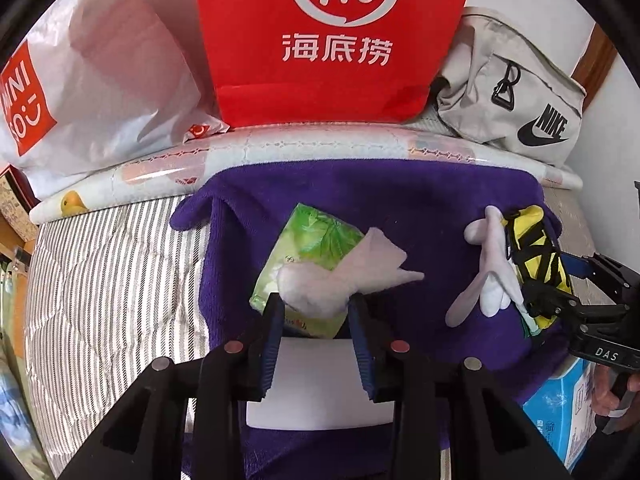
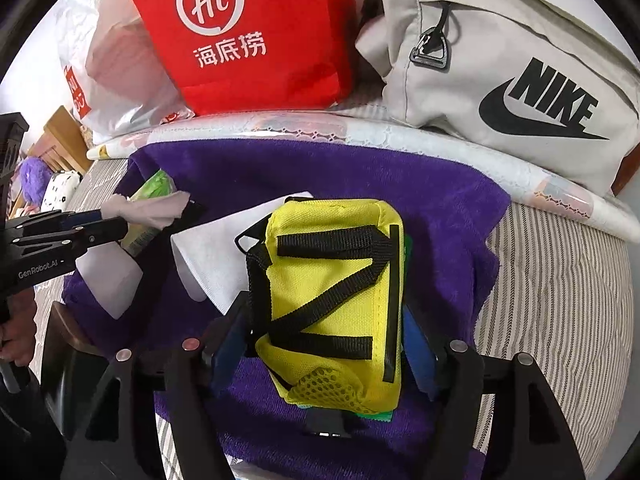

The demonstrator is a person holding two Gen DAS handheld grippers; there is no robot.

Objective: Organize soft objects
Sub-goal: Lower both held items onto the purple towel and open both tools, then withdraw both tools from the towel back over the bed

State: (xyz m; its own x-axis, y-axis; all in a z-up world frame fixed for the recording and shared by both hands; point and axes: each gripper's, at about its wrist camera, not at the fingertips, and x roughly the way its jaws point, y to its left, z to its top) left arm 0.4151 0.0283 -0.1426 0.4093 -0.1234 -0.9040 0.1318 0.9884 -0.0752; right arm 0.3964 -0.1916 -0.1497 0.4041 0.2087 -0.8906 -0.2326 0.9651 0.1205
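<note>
Left gripper (image 1: 316,312) pinches white tissue (image 1: 344,276) over green pack (image 1: 308,264); right gripper (image 2: 324,344) clamps yellow pouch (image 2: 332,292), long axis near-to-far.

This is a bedroom in a home. The things lie on a bed with a striped quilted cover (image 1: 112,272), spread with a purple towel (image 1: 400,208). Along its far edge stand a red shopping bag (image 1: 328,40), a white plastic shop bag (image 1: 100,92) and a grey sports pouch (image 2: 512,64). Wooden furniture (image 2: 60,140) and plush toys (image 2: 36,180) show at the side.
</note>
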